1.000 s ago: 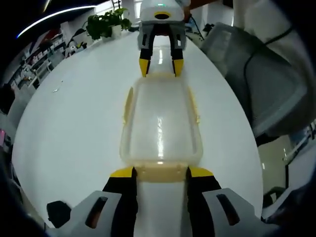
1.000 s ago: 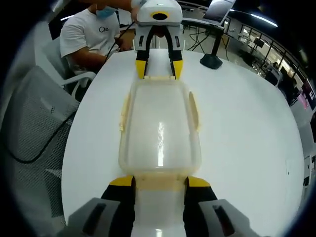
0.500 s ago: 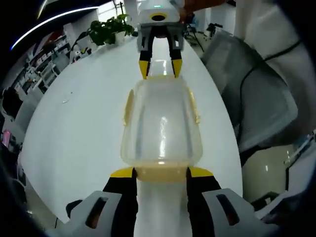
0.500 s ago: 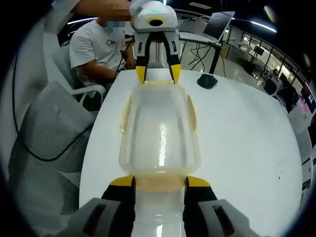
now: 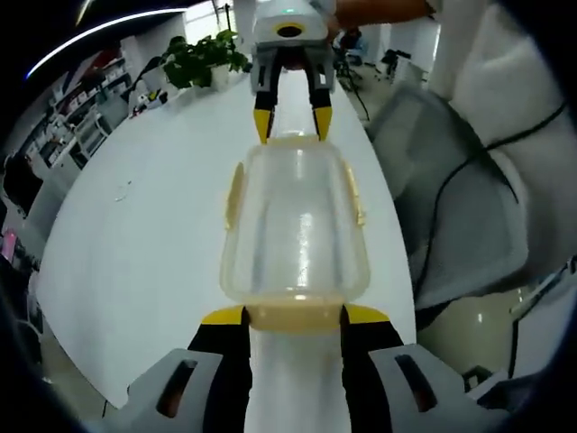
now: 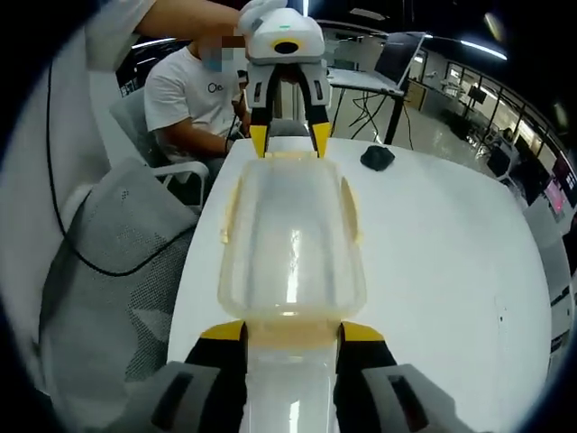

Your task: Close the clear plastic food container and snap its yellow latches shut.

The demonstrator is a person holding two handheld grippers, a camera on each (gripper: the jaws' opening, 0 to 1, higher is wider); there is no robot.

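I have the container (image 5: pixel 295 230) pinned end to end over the white table (image 5: pixel 135 234): left gripper (image 5: pixel 293 316) at six o'clock, right gripper (image 5: pixel 290 124) at twelve, each part-open, straddling an end latch. Next, press them shut. The right gripper view adds a seated person (image 6: pixel 194 95) at eleven.

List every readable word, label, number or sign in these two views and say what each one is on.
White T-shirt of the seated person, right gripper view: a short dark chest print beginning "O", the rest too small and blurred to read.
Clear container, both grippers and the white table: no text visible.
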